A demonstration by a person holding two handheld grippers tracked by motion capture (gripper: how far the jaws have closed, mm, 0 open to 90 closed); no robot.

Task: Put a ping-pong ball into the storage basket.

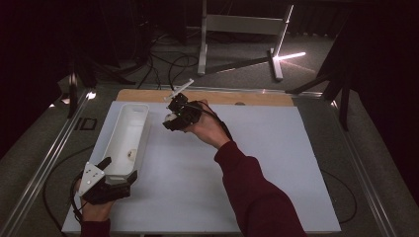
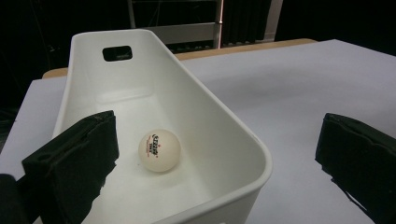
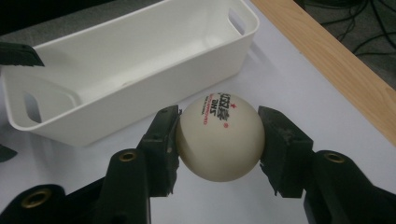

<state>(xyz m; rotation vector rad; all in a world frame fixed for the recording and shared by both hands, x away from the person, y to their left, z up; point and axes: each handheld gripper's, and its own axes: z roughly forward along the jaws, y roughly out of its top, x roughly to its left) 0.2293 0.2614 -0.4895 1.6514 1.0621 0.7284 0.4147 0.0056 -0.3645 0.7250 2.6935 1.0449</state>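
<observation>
Ball [image 3: 219,136] is sitting pinched between the two black jaws of the right tool [image 1: 170,117], and the right gripper view is giving a really clean look at it: a white ping-pong ball with red print on top, one pad pressing on each side of it. In the high view that tool is hanging above the white tabletop [image 1: 276,163], just beside the far end of the long white bin [image 1: 141,129], and the hand [image 1: 210,129] holding it is coming in on a dark red sleeve [image 1: 252,192] from the bottom edge.

The bin is lying lengthwise along the left side of the tabletop, with a handle slot cut in each short end wall. A second ball [image 2: 159,150] with the same red print is resting on the bin floor, towards the near end, and it's touching neither tool.

The left tool [image 1: 118,174] is sitting at the near end of the bin with its jaws spread wide. The left gripper view is showing one jaw over the inside of the bin and the other outside over the bare tabletop, so the bin's side wall is passing between them. I can't tell whether either pad is actually touching the plastic. The grey three-cornered plate [image 1: 92,174] on top of that tool is catching the light.
</observation>
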